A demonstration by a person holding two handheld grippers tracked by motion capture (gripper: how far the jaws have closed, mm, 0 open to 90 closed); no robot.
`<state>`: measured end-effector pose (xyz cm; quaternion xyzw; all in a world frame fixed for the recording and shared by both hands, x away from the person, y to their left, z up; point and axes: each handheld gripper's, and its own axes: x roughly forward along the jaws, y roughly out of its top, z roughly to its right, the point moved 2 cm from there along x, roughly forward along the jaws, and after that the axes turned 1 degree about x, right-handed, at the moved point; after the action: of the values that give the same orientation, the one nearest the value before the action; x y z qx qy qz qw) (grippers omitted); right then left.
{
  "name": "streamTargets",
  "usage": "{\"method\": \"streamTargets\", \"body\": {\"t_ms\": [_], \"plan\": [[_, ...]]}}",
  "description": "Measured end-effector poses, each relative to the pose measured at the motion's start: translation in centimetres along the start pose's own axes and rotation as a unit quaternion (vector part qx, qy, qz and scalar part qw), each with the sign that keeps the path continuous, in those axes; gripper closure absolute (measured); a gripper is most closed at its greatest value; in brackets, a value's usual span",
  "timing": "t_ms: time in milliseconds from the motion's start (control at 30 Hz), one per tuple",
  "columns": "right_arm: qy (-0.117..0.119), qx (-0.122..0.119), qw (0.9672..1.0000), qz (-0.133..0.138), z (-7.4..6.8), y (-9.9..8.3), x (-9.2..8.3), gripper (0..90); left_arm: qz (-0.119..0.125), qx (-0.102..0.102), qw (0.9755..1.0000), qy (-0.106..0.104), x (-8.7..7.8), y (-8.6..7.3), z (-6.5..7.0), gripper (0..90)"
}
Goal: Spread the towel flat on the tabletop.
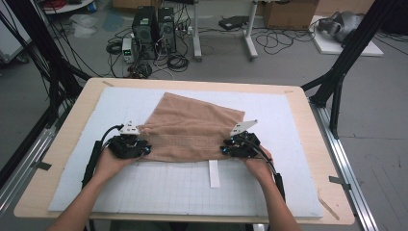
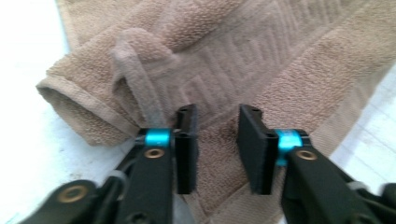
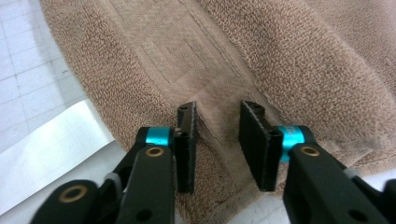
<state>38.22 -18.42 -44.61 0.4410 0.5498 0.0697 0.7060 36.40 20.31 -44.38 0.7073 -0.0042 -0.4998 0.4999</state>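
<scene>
Both claws, left (image 1: 144, 148) and right (image 1: 225, 149), straddle the towel's (image 1: 192, 127) near corners

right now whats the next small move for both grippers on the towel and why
Probably close both grippers fully. The left gripper and right gripper each straddle a near corner of the brown towel, with towel between the fingers but a gap still showing. It lies partly folded on the white mat, so pinching should come before lifting.

The left tool (image 2: 217, 149) hangs over a tan towel (image 2: 261, 65), its two black jaws parted with towel cloth showing between them. A folded corner bulges at left on the white worktop (image 2: 28, 154).
</scene>
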Motion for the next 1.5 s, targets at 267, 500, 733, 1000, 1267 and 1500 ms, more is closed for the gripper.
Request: {"method": "streamTargets", "body": {"t_ms": [267, 500, 733, 1000, 1267, 1500], "plan": [[0.006, 0.005, 1.0, 0.0, 0.0, 0.1, -0.3, 84.6, -0.004, 0.005, 1.0, 0.007, 0.0, 0.1, 0.1, 87.0], [0.03, 0.024, 0.999, 0.022, 0.0, 0.1, -1.8, 86.4, 0.012, -0.001, 0.9999, -0.005, -1.4, 0.2, 0.2, 88.3], [0.052, 0.013, 0.9979, 0.036, -1.1, 0.4, -4.1, 86.5, 0.043, 0.01, 0.9989, -0.011, -4.2, 0.3, 1.2, 89.1], [0.055, -0.015, 0.9977, 0.037, -2.7, 0.9, -6.3, 86.6, 0.063, 0.031, 0.9974, -0.018, -6.8, 0.4, 2.6, 89.3], [0.072, -0.026, 0.9961, 0.045, -4.3, 0.9, -8.2, 86.6, 0.081, 0.041, 0.9954, -0.032, -9.0, -0.2, 4.4, 89.3], [0.118, -0.037, 0.9911, 0.05, -5.5, 0.3, -9.6, 79.8, 0.089, 0.033, 0.9948, -0.036, -11.4, -1.3, 4.9, 72.1]]}}
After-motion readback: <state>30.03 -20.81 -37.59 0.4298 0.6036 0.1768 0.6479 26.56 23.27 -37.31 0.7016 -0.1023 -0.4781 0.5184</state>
